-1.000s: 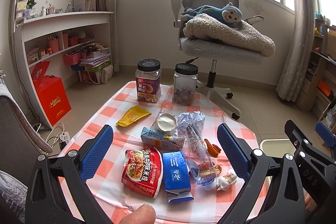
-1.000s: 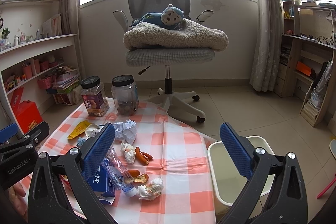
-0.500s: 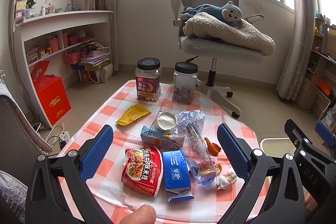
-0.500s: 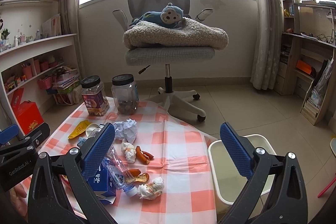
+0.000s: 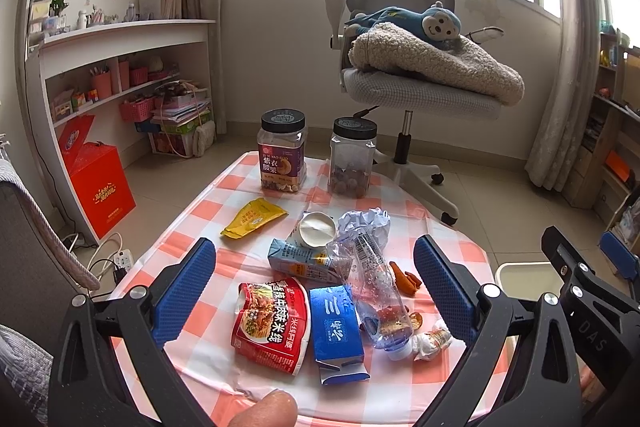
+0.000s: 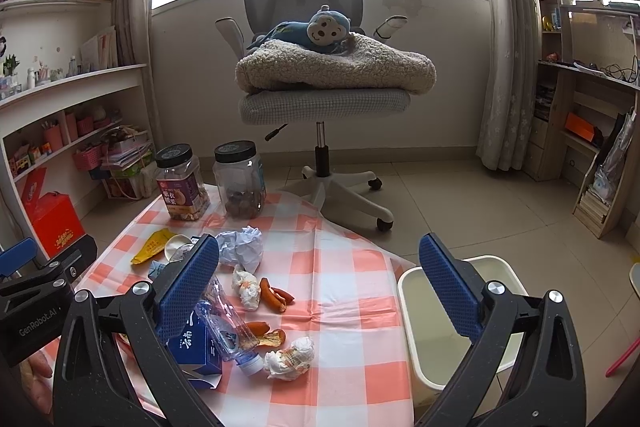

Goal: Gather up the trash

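Left wrist view first: the left gripper [image 5: 314, 291] hangs above the near half of the table with its blue pads spread wide and nothing between them. Framed in that gap lie the red noodle packet [image 5: 272, 323], the blue carton [image 5: 336, 331] beside it, and a crushed clear bottle [image 5: 372, 287] slanting across to the right. The right gripper [image 6: 318, 291] is likewise spread apart and empty, held above the table's right edge, with the white bin [image 6: 412, 311] standing on the floor just beside that edge.

To my eye nothing has been picked up yet; this looks like the very start, both tools poised and choosing a first piece. The next move, I'd judge, is to come down over one loose item and close on it. The wadded tissue [image 6: 290, 357] and orange peel [image 6: 272, 337] nearest the bin seem easy for the right side. The flat noodle packet would need a pinch at a raised edge, and the bottle could squirm or roll.

Farther out on the pink-and-white checked tablecloth [image 6: 340, 267] sit a milk carton [image 5: 300, 261], a small white cup [image 5: 318, 229], a ball of crumpled paper [image 5: 364, 223] and a yellow sachet [image 5: 254, 217]. Two black-lidded jars [image 5: 282, 157] stand upright at the far end, holding snacks; probably not rubbish.

Beyond the table, an office chair [image 6: 320, 99] carries a fleecy blanket and a blue monkey toy; shelves of books line the left wall and tall windows brighten the back.
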{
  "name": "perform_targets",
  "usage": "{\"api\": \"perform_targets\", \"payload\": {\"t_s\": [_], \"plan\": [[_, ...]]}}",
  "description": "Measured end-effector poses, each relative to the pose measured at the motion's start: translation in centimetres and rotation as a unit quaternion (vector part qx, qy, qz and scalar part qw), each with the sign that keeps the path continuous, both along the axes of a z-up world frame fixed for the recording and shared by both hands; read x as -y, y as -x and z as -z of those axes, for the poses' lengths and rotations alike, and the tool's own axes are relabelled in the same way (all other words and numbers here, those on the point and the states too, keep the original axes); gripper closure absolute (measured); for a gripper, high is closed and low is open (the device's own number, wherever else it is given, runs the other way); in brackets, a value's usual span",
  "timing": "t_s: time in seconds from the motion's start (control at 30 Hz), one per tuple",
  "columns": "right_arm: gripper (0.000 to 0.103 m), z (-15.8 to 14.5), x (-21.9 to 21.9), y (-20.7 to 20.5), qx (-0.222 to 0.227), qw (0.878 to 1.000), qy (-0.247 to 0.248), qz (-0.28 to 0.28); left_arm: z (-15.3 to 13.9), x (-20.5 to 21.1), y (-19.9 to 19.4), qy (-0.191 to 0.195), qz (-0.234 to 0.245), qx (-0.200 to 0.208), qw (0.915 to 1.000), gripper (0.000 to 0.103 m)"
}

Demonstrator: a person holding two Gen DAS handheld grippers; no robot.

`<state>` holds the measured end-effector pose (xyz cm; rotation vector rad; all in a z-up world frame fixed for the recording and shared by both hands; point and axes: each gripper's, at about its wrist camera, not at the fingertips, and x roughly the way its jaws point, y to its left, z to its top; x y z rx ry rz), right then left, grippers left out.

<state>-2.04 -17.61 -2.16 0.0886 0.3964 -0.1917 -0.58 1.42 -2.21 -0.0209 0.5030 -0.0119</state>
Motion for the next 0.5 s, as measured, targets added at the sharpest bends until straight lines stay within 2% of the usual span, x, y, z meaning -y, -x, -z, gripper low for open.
{"api": "perform_targets", "payload": {"t_s": [0.5], "plan": [[0.007, -0.06, 0.15, 0.01, 0.000, 1.000, -0.002, 0.000, -0.04, 0.14, -0.29, 0.000, 0.000, -0.003, 1.0000, 0.007]]}}
